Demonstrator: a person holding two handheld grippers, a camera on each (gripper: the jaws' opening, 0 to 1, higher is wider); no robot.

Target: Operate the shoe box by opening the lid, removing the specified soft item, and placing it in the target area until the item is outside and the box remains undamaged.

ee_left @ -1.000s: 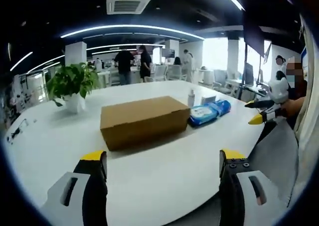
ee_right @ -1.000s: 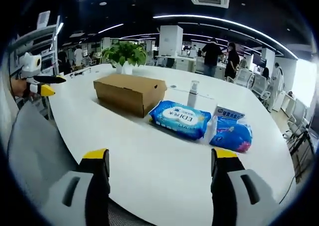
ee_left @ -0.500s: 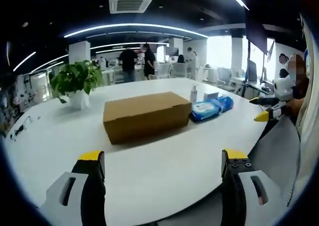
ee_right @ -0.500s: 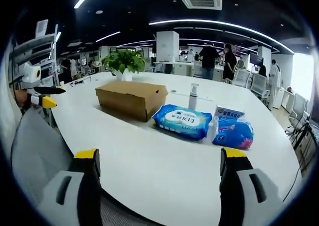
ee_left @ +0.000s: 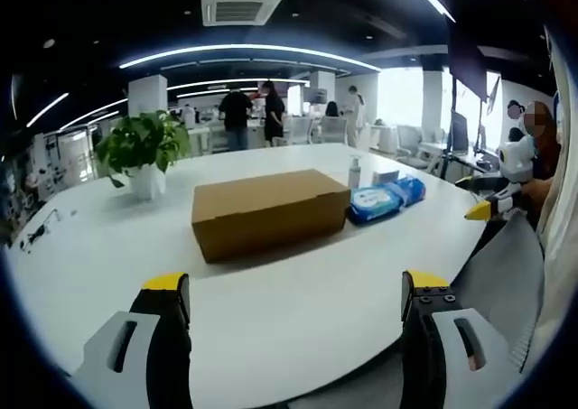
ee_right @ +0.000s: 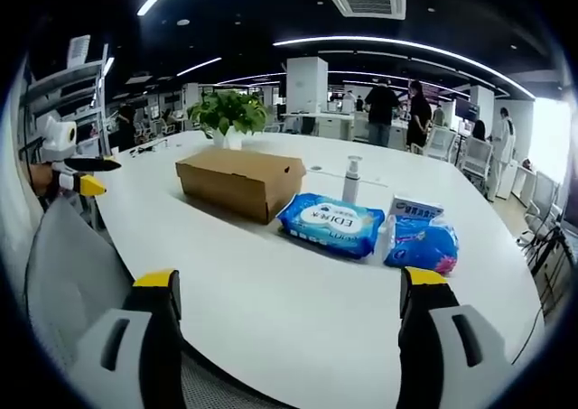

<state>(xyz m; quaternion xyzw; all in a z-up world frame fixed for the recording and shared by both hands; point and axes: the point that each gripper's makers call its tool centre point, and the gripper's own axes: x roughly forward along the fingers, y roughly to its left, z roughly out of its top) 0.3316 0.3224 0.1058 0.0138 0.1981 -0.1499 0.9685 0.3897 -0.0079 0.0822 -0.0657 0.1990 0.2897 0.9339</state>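
Observation:
A closed brown cardboard shoe box point(ee_left: 269, 212) point(ee_right: 240, 181) lies on the white table point(ee_left: 298, 301), its lid down. My left gripper point(ee_left: 293, 292) hangs open over the table's near edge, well short of the box, with nothing between its yellow-tipped fingers. My right gripper point(ee_right: 287, 287) is open too, held back from the table edge, the box far ahead to the left. The right gripper point(ee_left: 483, 206) comes into the left gripper view at the right, and the left gripper point(ee_right: 77, 176) comes into the right gripper view at the far left.
Two blue wet-wipe packs point(ee_right: 330, 224) point(ee_right: 424, 242) and a small pump bottle point(ee_right: 351, 179) lie right of the box. A potted plant point(ee_left: 140, 152) stands at the table's far side. Several people stand among desks in the background.
Both views have drifted slightly, so the cameras moved a little; the box sits a touch further right in the left gripper view. Nothing on the table has moved.

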